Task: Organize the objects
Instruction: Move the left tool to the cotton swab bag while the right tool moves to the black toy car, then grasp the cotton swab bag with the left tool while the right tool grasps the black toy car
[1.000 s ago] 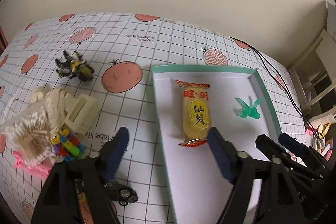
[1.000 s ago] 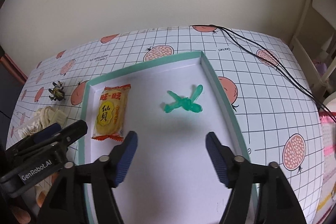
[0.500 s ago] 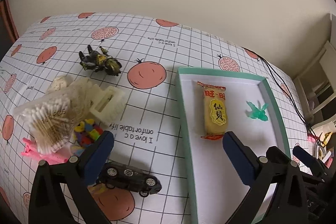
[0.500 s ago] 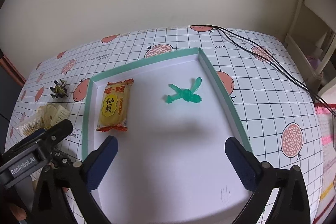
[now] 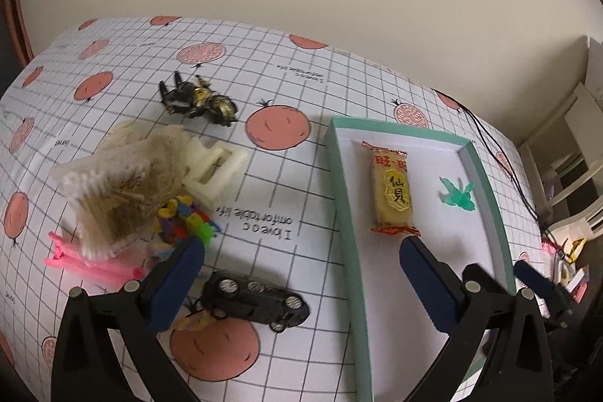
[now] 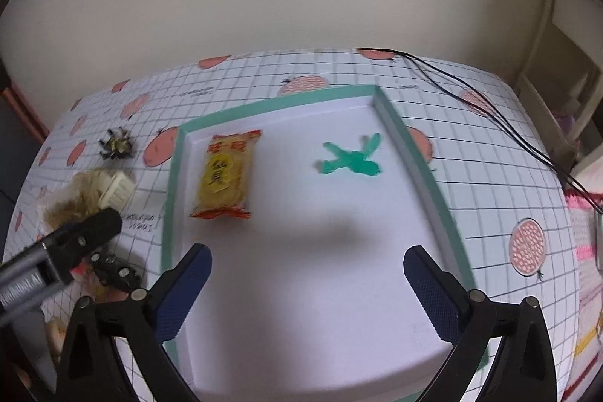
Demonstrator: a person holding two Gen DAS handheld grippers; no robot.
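Note:
A green-rimmed white tray (image 5: 341,176) (image 6: 422,153) holds a yellow snack packet (image 5: 392,194) (image 6: 225,176) and a green toy figure (image 5: 458,194) (image 6: 352,161). Left of the tray lie a black toy car (image 5: 256,300) (image 6: 117,272), a black-and-yellow toy beetle (image 5: 199,100) (image 6: 115,145), a cotton swab pack (image 5: 109,198), a cream plastic clip (image 5: 213,168) (image 6: 118,191), a colourful toy (image 5: 184,221) and pink sticks (image 5: 83,262). My left gripper (image 5: 301,285) is open above the car and the tray's left rim. My right gripper (image 6: 307,289) is open over the tray's near part, holding nothing.
The table wears a grid cloth with red fruit prints (image 5: 279,130). A black cable (image 6: 490,100) runs over its far right corner. White furniture (image 6: 565,81) stands to the right, a plain wall behind. The left gripper's body (image 6: 60,255) shows at the left of the right wrist view.
Both grippers opened wider and drew back toward me. The left one swung left, bringing the black car and the pile into fuller view. Nothing on the table moved.

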